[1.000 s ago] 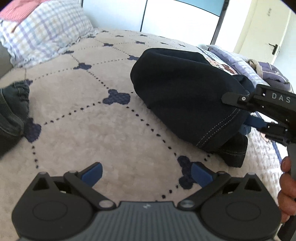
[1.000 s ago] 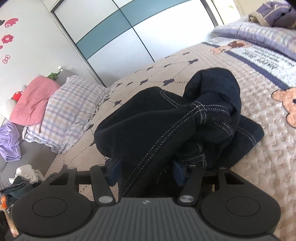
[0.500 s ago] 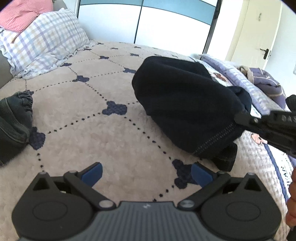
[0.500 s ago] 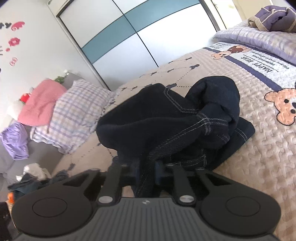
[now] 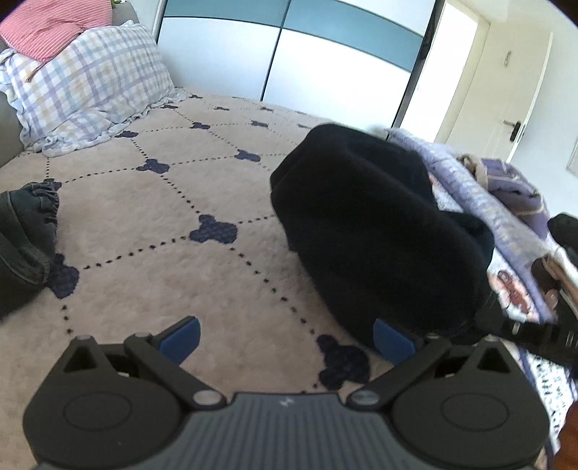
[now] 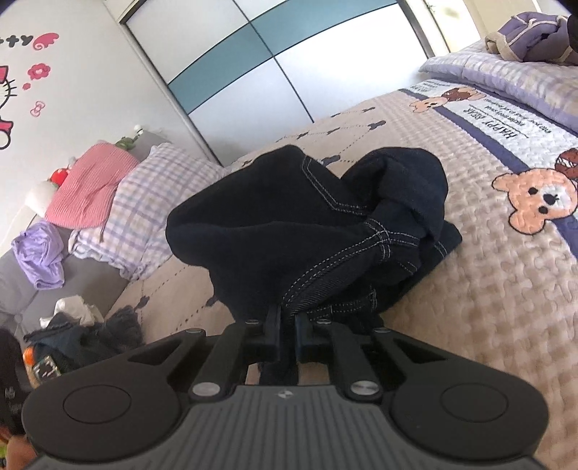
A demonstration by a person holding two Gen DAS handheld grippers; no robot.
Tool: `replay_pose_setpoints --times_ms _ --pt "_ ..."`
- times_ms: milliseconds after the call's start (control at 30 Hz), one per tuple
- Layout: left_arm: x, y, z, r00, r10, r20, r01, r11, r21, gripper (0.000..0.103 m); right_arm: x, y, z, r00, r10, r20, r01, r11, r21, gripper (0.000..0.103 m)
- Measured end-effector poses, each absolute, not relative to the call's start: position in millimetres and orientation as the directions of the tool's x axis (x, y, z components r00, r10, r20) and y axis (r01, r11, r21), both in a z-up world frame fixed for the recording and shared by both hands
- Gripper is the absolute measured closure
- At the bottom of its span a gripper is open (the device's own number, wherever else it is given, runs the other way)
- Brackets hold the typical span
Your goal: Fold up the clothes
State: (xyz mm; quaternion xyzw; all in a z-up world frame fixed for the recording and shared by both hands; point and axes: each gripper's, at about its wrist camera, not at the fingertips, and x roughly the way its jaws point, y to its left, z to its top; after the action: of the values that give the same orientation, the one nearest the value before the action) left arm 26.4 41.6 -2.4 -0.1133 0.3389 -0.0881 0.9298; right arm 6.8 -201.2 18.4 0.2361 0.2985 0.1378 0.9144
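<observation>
Dark navy jeans (image 6: 325, 231) with white stitching lie bunched on the beige bedspread (image 6: 487, 289). My right gripper (image 6: 287, 336) is shut on a fold of the jeans at their near edge and lifts it a little. In the left wrist view the jeans (image 5: 379, 235) form a dark mound at the right, blurred. My left gripper (image 5: 285, 341) is open and empty, low over the bedspread (image 5: 162, 253), its right fingertip close to the jeans' near edge. The right gripper's black body (image 5: 534, 336) shows at the far right.
Another dark garment (image 5: 25, 242) lies at the left of the bed. A checked pillow (image 5: 90, 86) and a pink one (image 5: 47, 29) are at the head. A purple quilt (image 6: 505, 83) with a bundle (image 6: 531, 36) lies at the far side. Clothes (image 6: 72, 325) are heaped beside the bed.
My right gripper has closed from open onto the fold of the jeans. My left gripper has moved closer to the jeans, staying open.
</observation>
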Motion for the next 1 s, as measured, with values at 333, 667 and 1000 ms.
replay_pose_setpoints --times_ms 333,667,1000 --pt "36.6 25.3 -0.3 0.779 -0.276 -0.562 0.089 0.937 -0.338 0.0 -11.4 -204.2 -0.8 0.711 0.399 -0.579 -0.137 0.886 0.442 0.102" --pt "56.0 1.1 -10.5 0.775 -0.32 -0.545 0.08 0.905 -0.417 0.009 -24.2 -224.4 -18.6 0.66 0.339 -0.671 -0.083 0.92 0.383 0.042" --pt "61.4 0.3 -22.3 0.752 -0.453 -0.479 0.113 0.804 -0.584 0.036 -23.6 -238.3 -11.9 0.692 0.325 -0.644 -0.028 0.904 0.426 0.035"
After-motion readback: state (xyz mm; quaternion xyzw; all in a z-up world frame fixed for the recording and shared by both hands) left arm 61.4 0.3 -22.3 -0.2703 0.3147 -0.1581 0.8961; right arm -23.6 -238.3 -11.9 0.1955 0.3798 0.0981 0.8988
